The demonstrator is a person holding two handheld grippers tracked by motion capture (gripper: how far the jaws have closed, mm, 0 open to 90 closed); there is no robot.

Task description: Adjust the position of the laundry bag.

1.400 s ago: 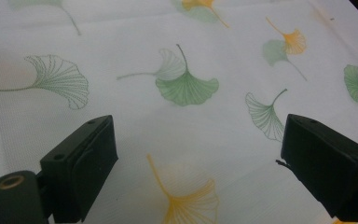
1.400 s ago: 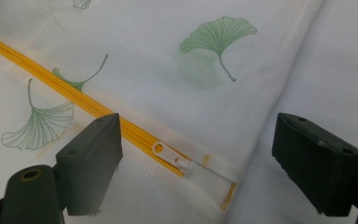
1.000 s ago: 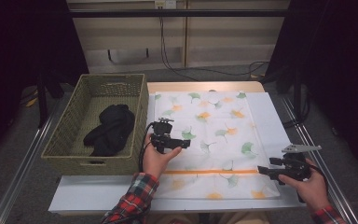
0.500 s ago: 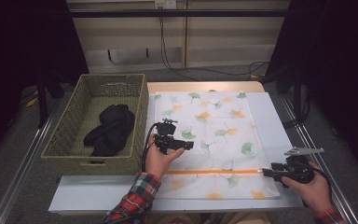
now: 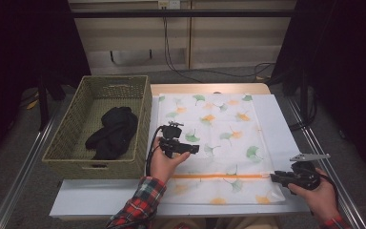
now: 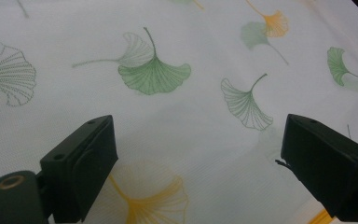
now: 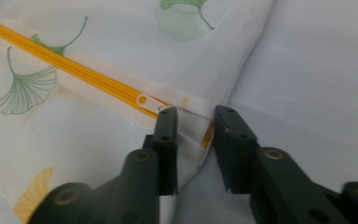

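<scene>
Right gripper (image 7: 193,140) jaws have just been closing on the mesh bag's (image 5: 219,138) zipper-end corner at the table's near right edge, fabric bunched between them with a gap left, so grip looks unsecured; left gripper (image 6: 200,158) hovers wide open, empty.

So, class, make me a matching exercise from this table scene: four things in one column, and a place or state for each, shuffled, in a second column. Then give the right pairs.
Things:
1. black garment
2. left gripper
3. right gripper
4. orange zipper

Places or states:
A. jaws wide apart above the leaf-print bag
B. lying in the wicker basket
C. runs across the bag near its front edge
D. jaws have just been closing around the bag's corner by the zipper end

Pairs: 1-B, 2-A, 3-D, 4-C
</scene>
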